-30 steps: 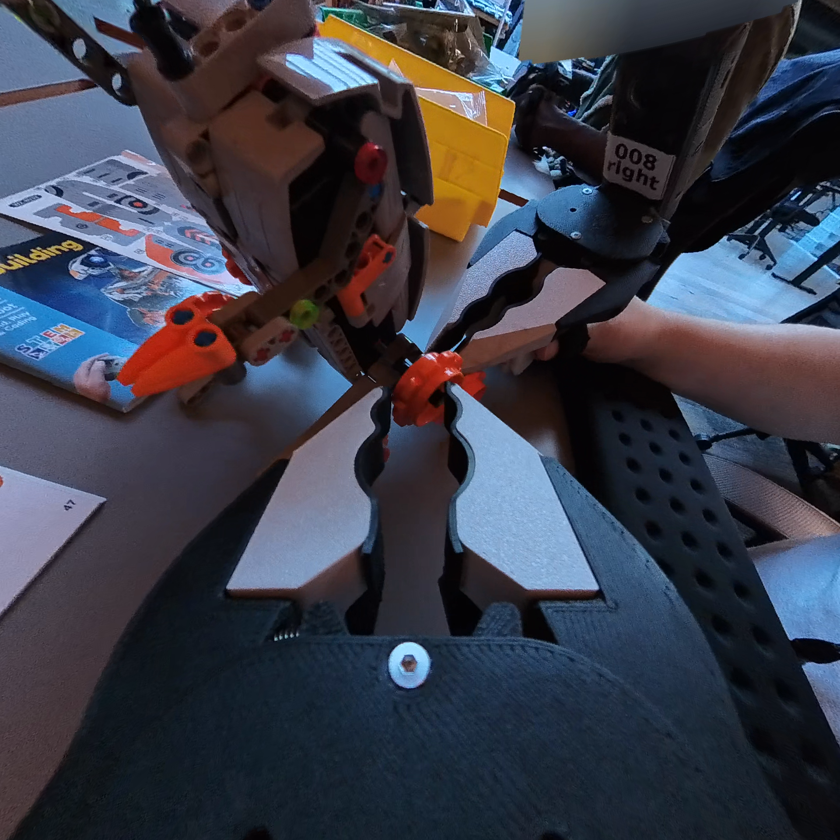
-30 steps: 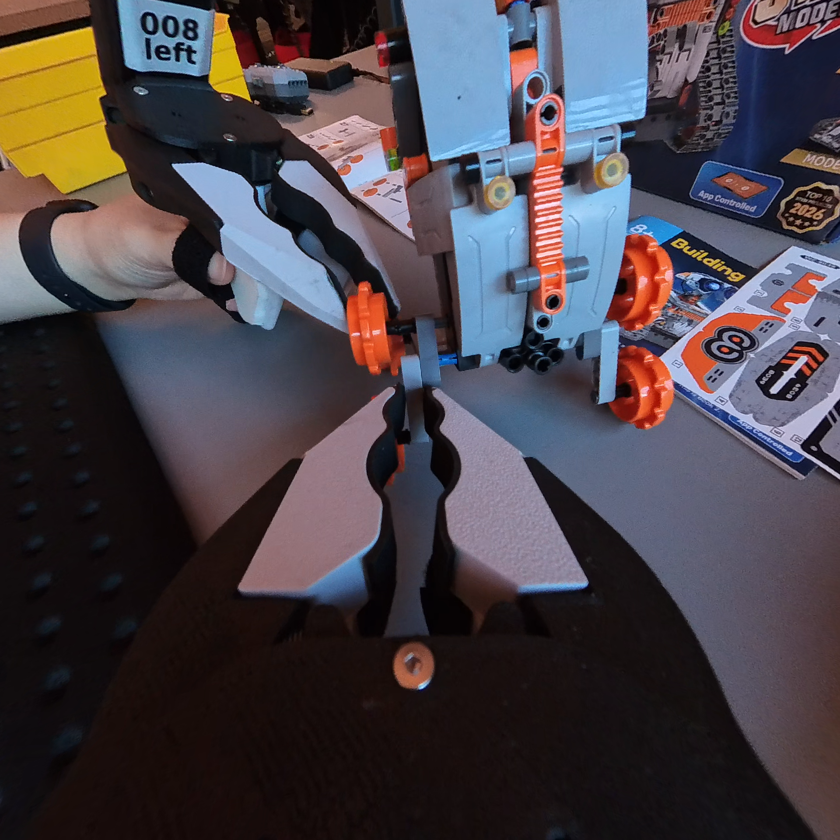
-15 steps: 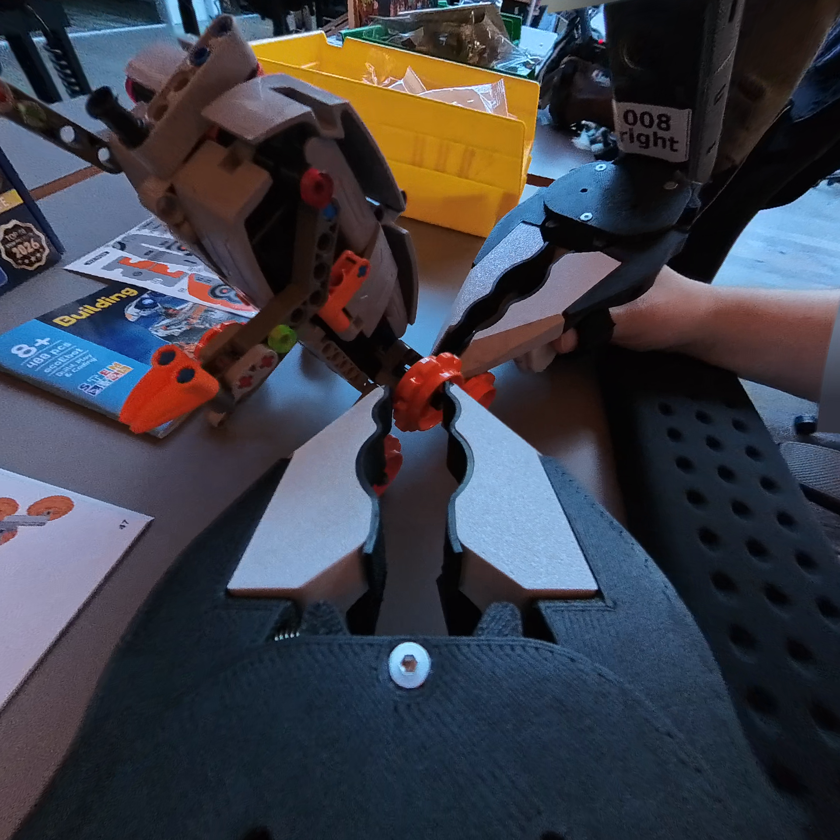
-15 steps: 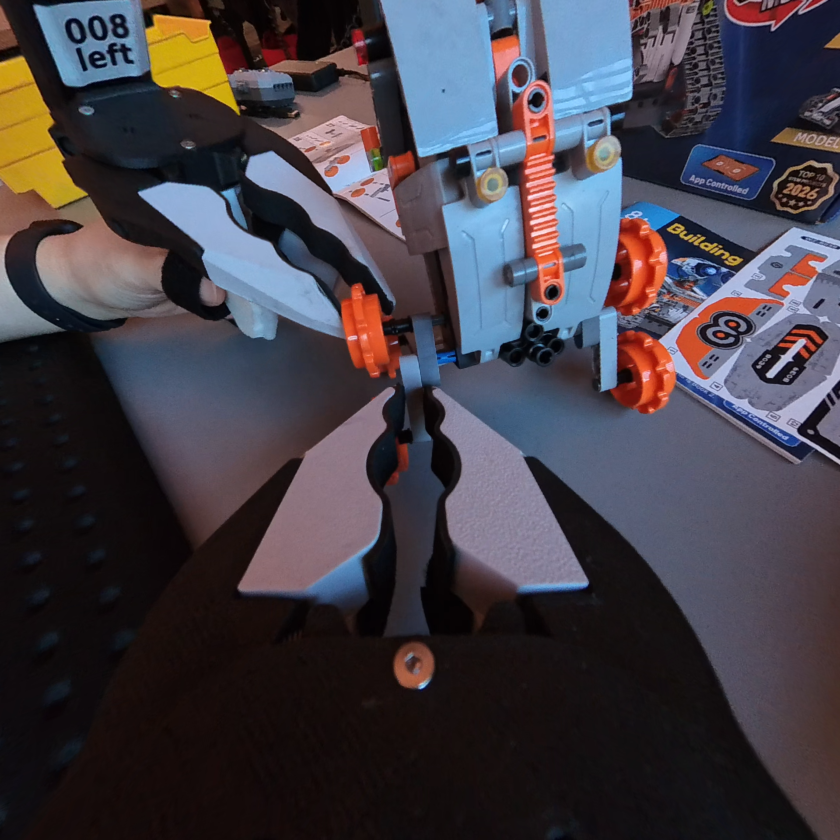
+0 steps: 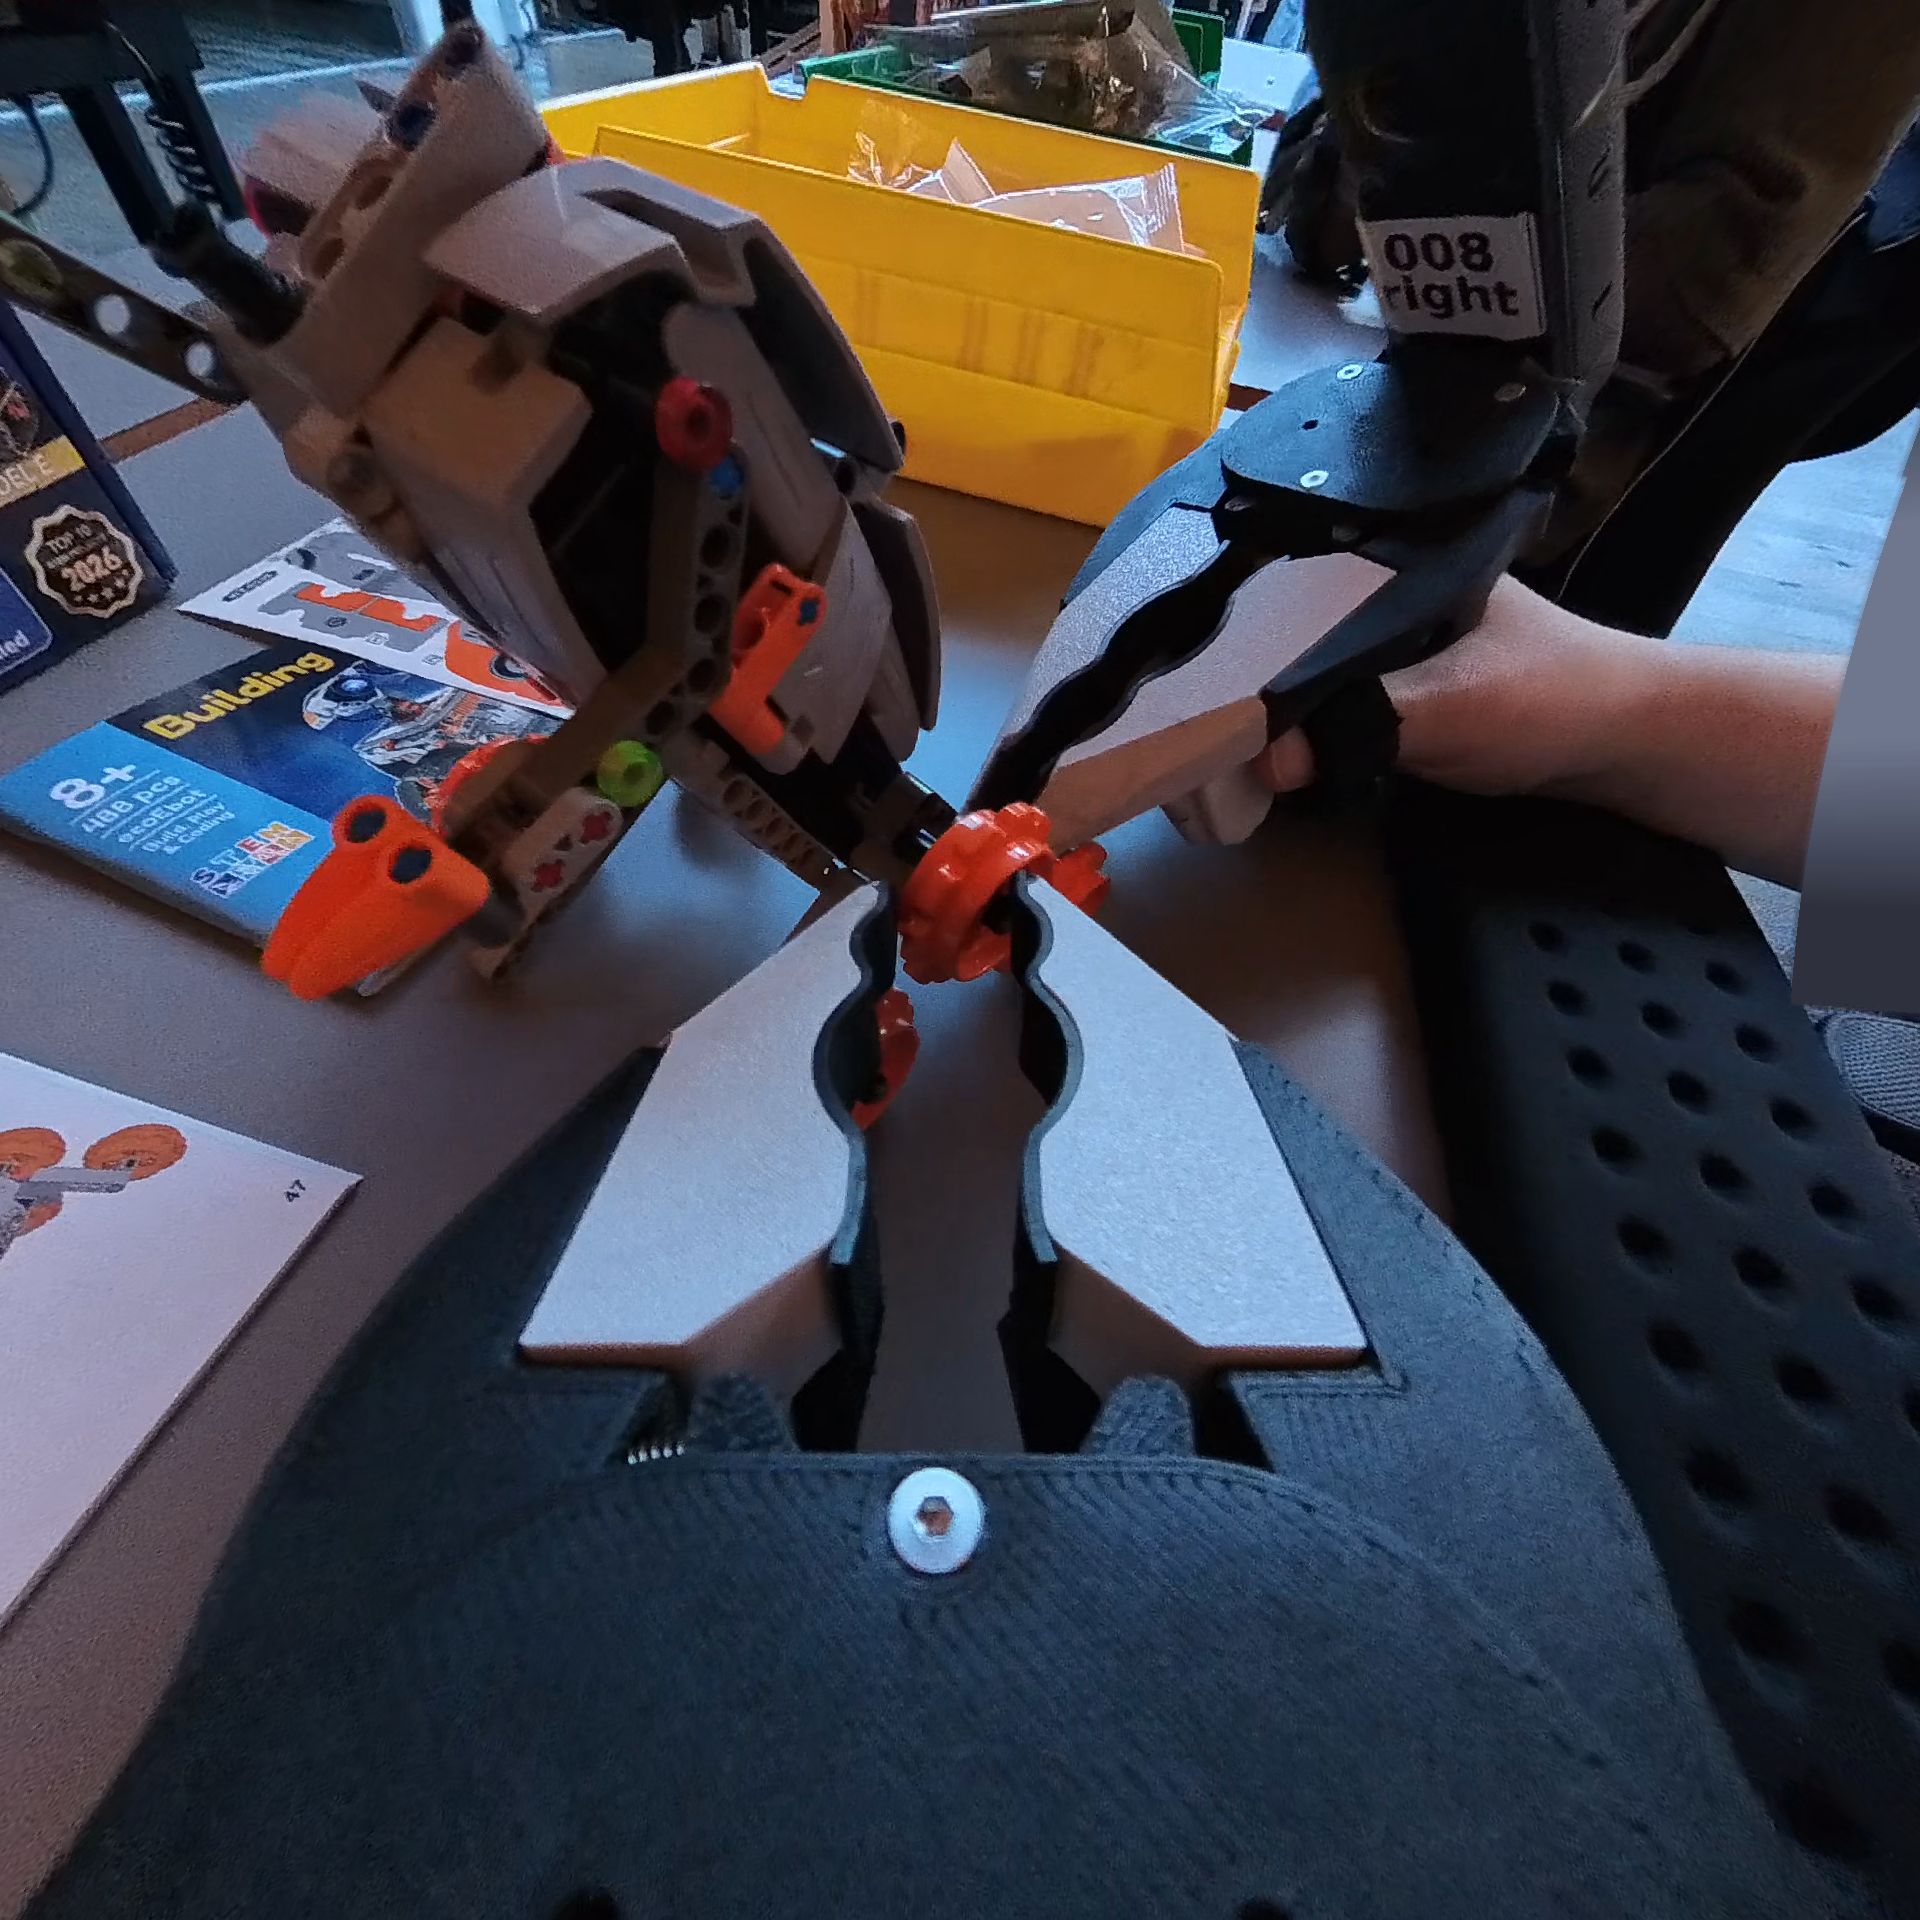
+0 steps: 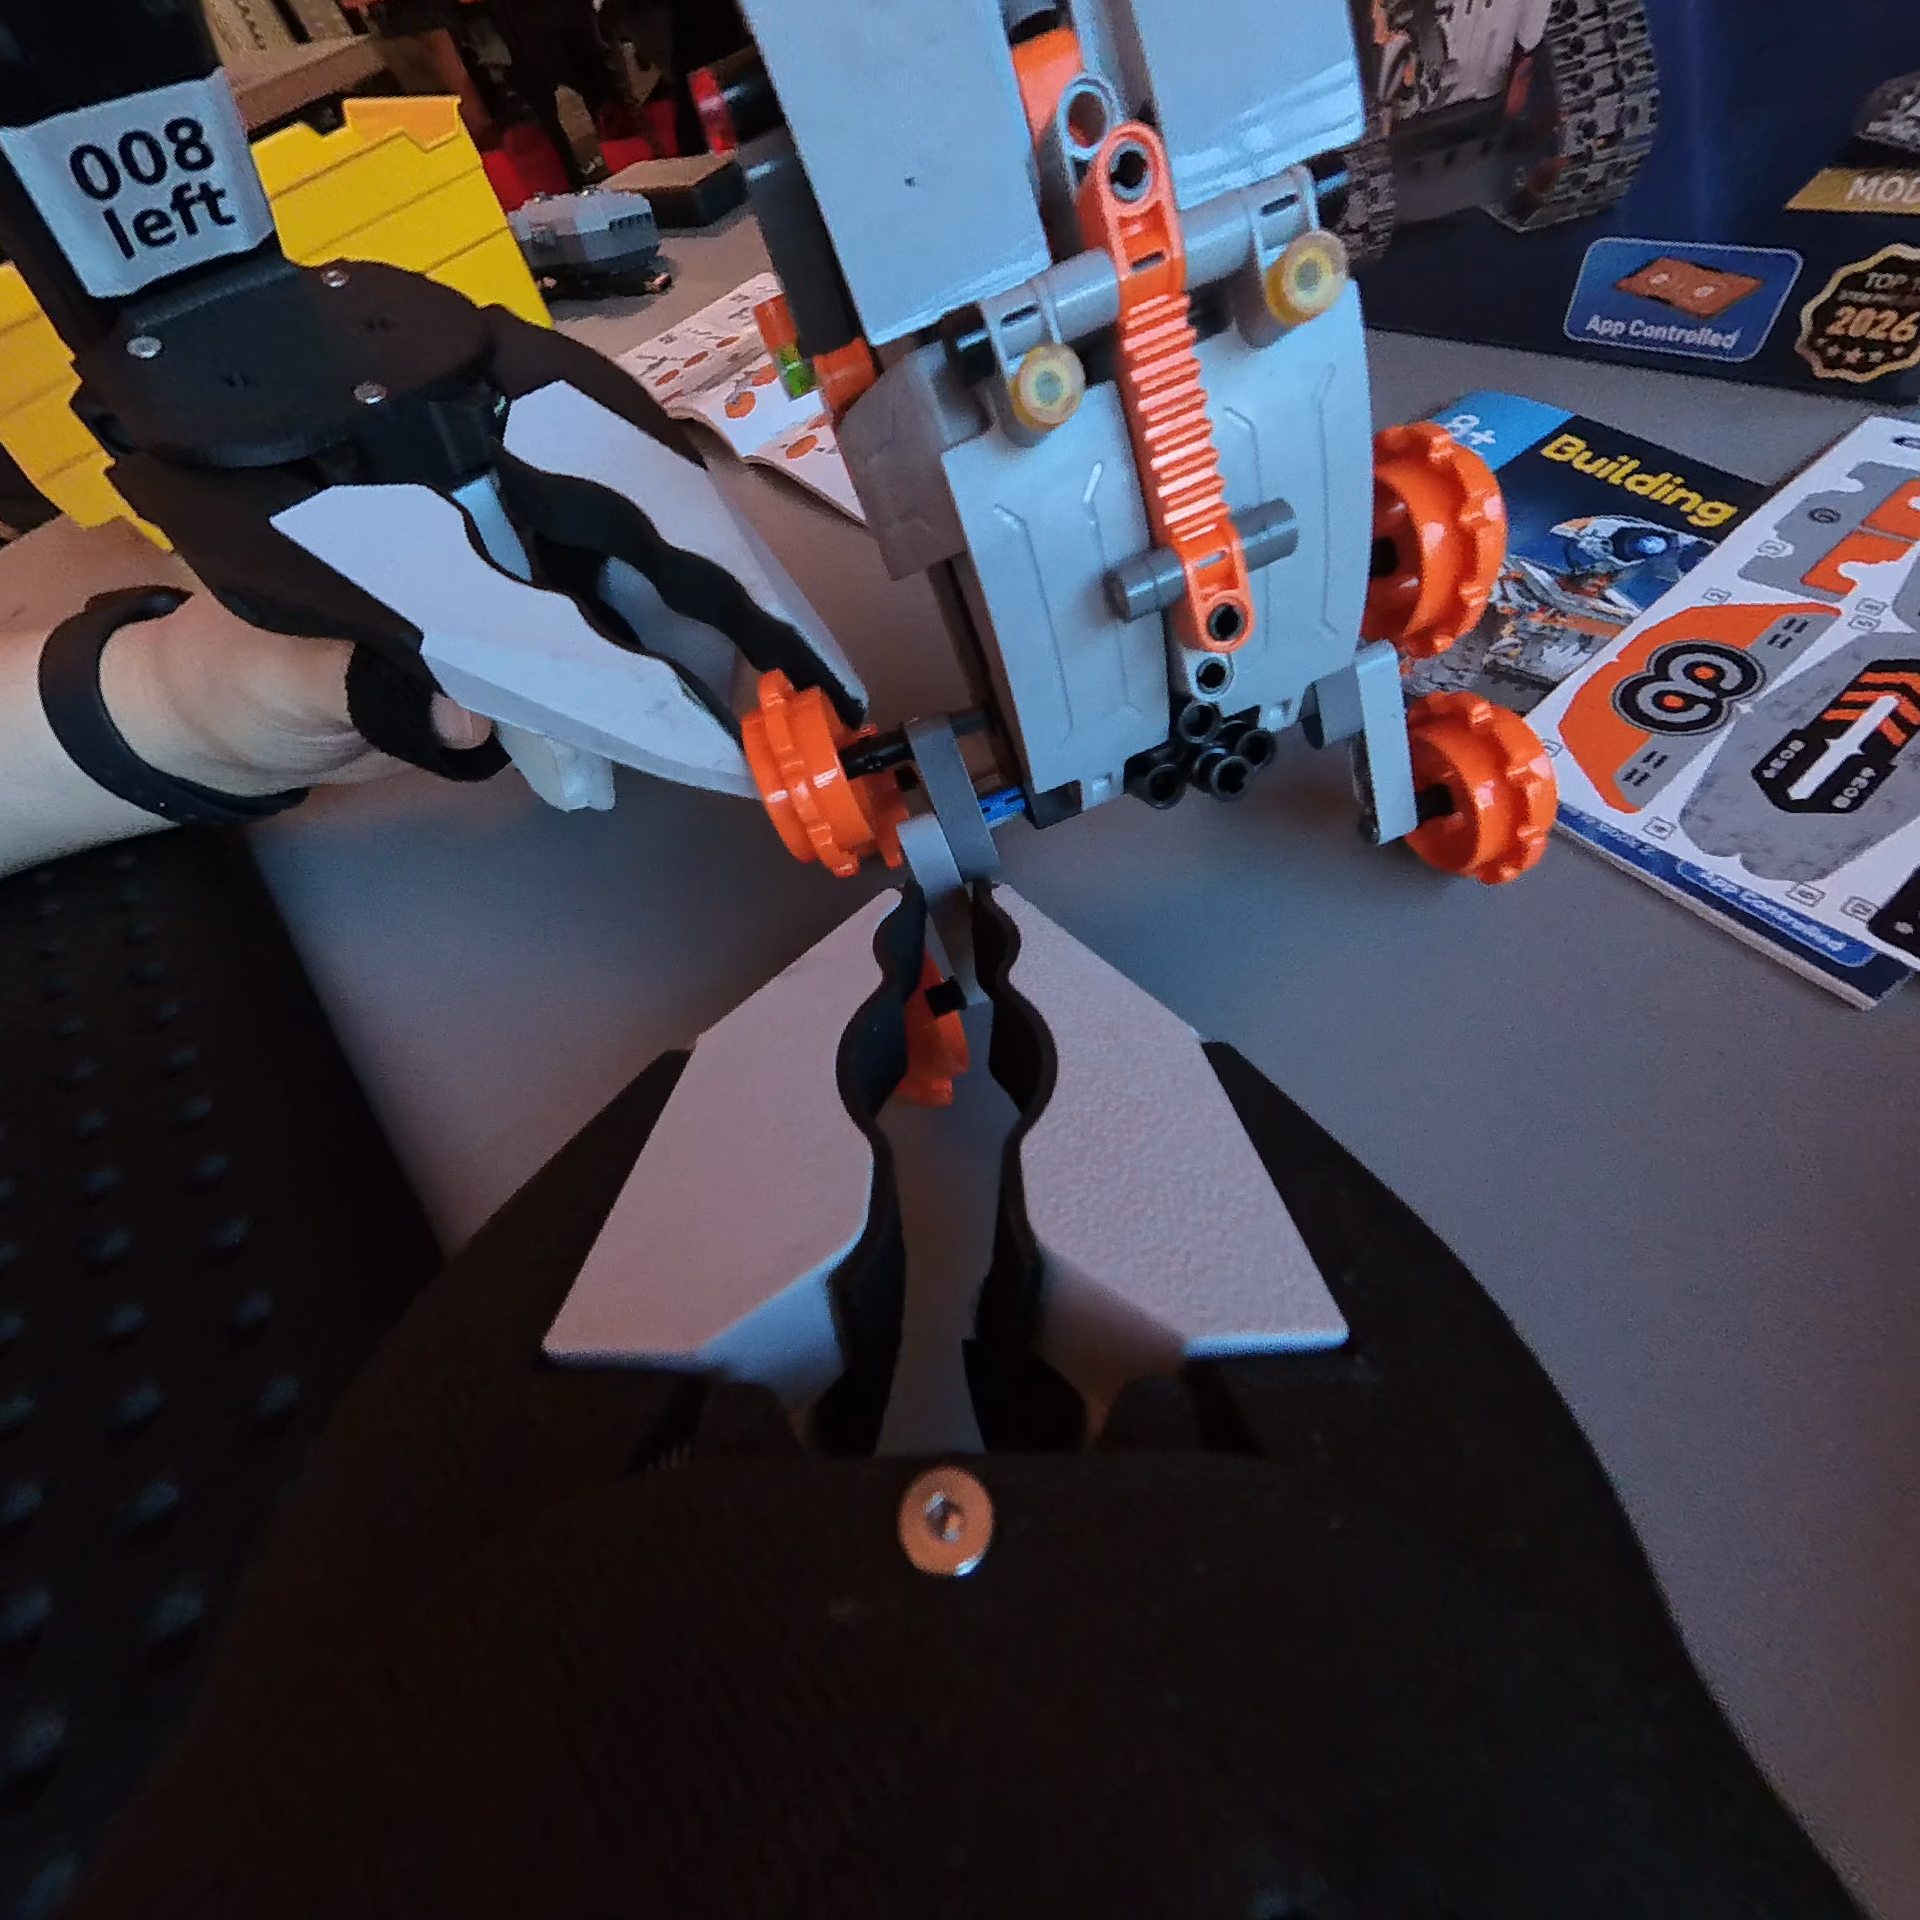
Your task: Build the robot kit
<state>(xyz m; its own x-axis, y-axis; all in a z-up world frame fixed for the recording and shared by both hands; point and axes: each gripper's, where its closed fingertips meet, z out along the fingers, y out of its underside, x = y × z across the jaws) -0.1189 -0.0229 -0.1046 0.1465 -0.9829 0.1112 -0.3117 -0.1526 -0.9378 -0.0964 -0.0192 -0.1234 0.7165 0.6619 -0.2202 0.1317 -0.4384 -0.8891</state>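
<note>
left hand-held gripper (image 5: pixel 951 914): clamped on ribbed orange plastic wheel (image 5: pixel 961 902) | right hand-held gripper (image 6: pixel 951 914): pinching flat grey link (image 6: pixel 948 831) | blocky grey brick model (image 6: pixel 1101 468): tilted above smooth grey counter (image 6: pixel 1351 1091), near front edge

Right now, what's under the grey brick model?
Under the grey brick model: bare table and, at its far side, a booklet and sticker sheet. Their covered parts are hidden.

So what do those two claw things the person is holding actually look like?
Both are the same: the left gripper and right gripper have a ribbed black plastic body, one silver screw, and two pale grey pointed fingers with wavy black inner edges. Each carries a white label. A black wristband circles the left wrist.
</note>
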